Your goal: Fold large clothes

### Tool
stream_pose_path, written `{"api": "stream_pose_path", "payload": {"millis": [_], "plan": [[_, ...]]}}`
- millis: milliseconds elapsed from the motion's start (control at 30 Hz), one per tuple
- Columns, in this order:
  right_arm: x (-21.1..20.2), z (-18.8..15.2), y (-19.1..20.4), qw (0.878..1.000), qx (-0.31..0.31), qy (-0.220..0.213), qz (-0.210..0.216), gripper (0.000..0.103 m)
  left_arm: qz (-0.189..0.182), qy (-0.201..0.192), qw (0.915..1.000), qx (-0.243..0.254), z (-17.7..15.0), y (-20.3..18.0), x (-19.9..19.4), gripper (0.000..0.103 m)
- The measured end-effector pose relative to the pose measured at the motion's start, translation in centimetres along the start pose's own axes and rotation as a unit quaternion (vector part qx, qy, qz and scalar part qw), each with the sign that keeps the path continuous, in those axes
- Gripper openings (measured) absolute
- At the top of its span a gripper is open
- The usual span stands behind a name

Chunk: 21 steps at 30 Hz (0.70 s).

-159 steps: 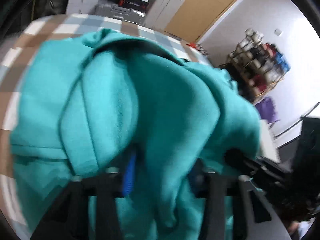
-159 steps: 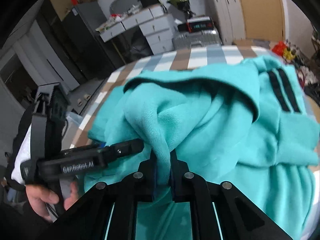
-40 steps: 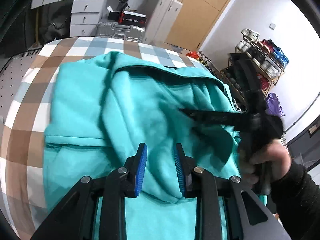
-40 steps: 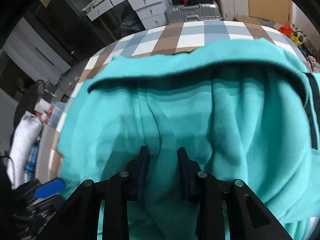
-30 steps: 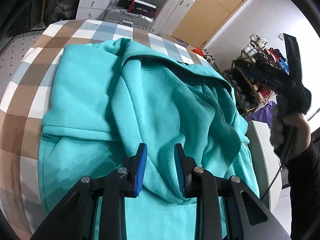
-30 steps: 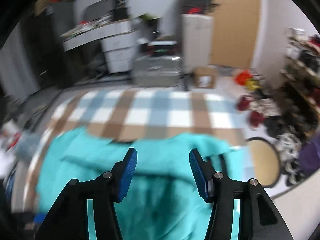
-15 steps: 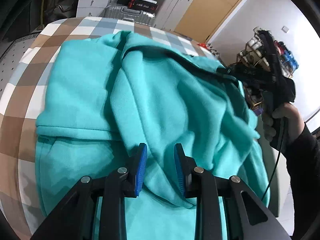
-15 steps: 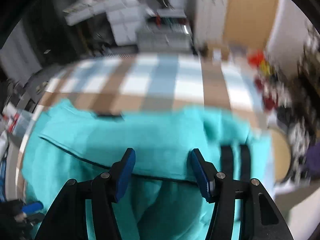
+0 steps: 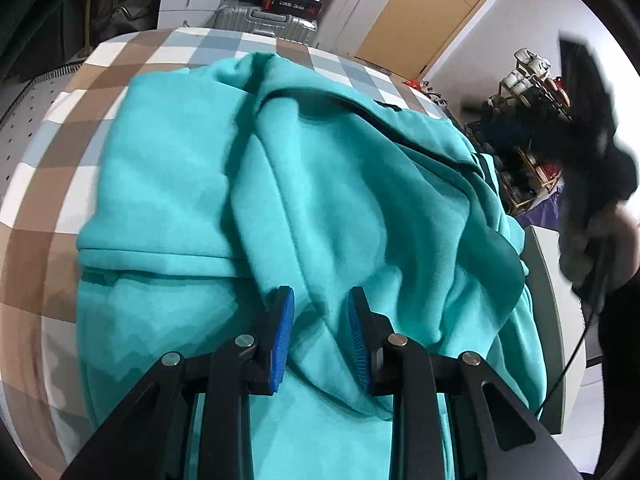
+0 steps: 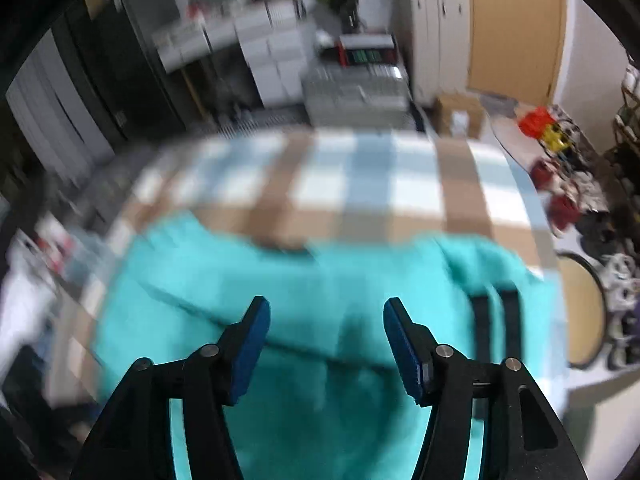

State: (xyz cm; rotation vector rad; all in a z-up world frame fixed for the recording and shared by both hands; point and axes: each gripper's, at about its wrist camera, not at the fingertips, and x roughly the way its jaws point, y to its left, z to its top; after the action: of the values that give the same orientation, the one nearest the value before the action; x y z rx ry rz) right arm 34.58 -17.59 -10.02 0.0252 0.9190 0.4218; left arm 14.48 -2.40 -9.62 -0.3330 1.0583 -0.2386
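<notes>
While the teal sweatshirt [image 9: 328, 208] lay bunched on the checked tablecloth [image 9: 60, 152], the left gripper [image 9: 320, 332] sat unclenched over a fold and the right gripper [image 10: 326, 344], jaws just widening, empty, hovered mid-regrasp; next probably needs a clean hem pinch.

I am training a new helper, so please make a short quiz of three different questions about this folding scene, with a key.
1. True or false: the right tool is clamped on the garment.
2. Which covers the table? A) plain white cloth B) brown, white and blue checks C) bare wood
3. Fill in: the garment is ____ in colour, with two dark stripes.

Key
1. False: its jaws stand wide and have just been opening, with nothing between them.
2. B
3. Turquoise. The left tool hangs over it, jaws narrow but apart.
</notes>
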Motion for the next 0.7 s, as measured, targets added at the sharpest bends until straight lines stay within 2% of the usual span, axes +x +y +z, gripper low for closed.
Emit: {"api": "stream_pose_path", "payload": {"millis": [33,100,167,233,267,300,333,367,400,500,567,633,700], "plan": [[0.1,1.0,1.2,1.000,0.002,-0.006,0.009,0.070,0.000,-0.001,1.0000,-0.006,0.0,0.4,-0.2,0.022],[1.1,2.4,3.5,0.999,0.014,-0.020,0.033,0.070,0.004,-0.004,0.9999,-0.015,-0.1,1.1,-0.5,0.022],[3.9,3.1,6.0,0.998,0.019,0.009,0.058,0.069,0.014,-0.008,0.9997,-0.019,-0.2,1.7,-0.8,0.022],[7.3,2.6,8.1,0.998,-0.003,0.064,0.029,0.068,0.024,-0.011,0.9995,-0.020,-0.2,2.4,-1.2,0.022],[10.2,1.5,9.4,0.993,-0.025,0.116,0.000,0.067,0.026,-0.013,0.9994,-0.021,-0.2,2.7,-1.3,0.022],[11.6,0.4,9.7,0.990,-0.036,0.135,-0.023,0.067,0.030,-0.016,0.9992,-0.022,-0.2,3.2,-1.5,0.022],[12.2,-0.4,10.2,0.989,-0.052,0.134,-0.045,0.068,0.035,-0.016,0.9990,-0.022,-0.2,3.6,-1.7,0.022],[11.7,-1.0,10.9,0.989,-0.080,0.110,-0.059,0.067,0.037,-0.015,0.9989,-0.022,-0.2,3.8,-1.8,0.022],[11.4,-1.2,11.1,0.988,-0.085,0.115,-0.059,0.067,0.038,-0.016,0.9989,-0.023,-0.2,4.1,-1.9,0.022],[9.1,-1.2,9.3,0.989,-0.058,0.136,-0.015,0.067,0.039,-0.020,0.9986,-0.029,0.0,5.2,-2.4,0.022],[5.6,-1.2,7.3,0.992,-0.074,0.100,-0.006,0.069,0.046,-0.025,0.9983,-0.028,0.2,5.3,-2.8,0.022],[2.6,-1.6,4.6,0.993,-0.091,0.063,-0.038,0.072,0.092,-0.034,0.9947,-0.033,0.6,5.7,-3.3,0.022],[-0.2,-2.0,-0.7,0.996,-0.038,0.035,-0.066,0.083,0.098,-0.044,0.9925,-0.059,1.4,6.8,-3.7,0.023]]}}
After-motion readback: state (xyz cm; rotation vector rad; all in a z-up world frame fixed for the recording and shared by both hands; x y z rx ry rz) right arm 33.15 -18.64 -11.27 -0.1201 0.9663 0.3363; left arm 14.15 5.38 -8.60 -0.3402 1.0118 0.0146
